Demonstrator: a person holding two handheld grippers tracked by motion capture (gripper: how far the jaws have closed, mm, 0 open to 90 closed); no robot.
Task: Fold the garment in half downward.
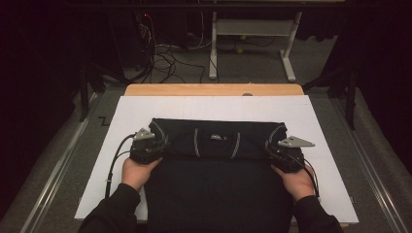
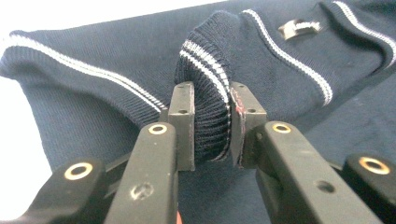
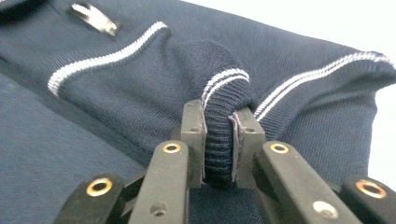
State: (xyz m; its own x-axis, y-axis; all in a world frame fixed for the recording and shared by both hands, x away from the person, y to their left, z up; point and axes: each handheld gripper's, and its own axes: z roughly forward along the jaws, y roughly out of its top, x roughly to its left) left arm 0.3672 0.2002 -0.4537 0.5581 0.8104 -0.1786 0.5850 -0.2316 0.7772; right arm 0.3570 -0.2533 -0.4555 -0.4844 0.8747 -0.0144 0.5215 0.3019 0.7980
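A dark navy knitted sweater with thin white stripes lies on a white board, its upper part folded over. My left gripper grips its left side, and my right gripper grips its right side. In the left gripper view my left gripper is shut on a ribbed striped cuff bunched between the pads. In the right gripper view my right gripper pinches the other ribbed striped cuff the same way. A small label sits at the neck.
The white board rests on a wooden table. Beyond it, on the floor, are tangled cables and a white table frame. A person's hands and dark sleeves enter from the bottom edge.
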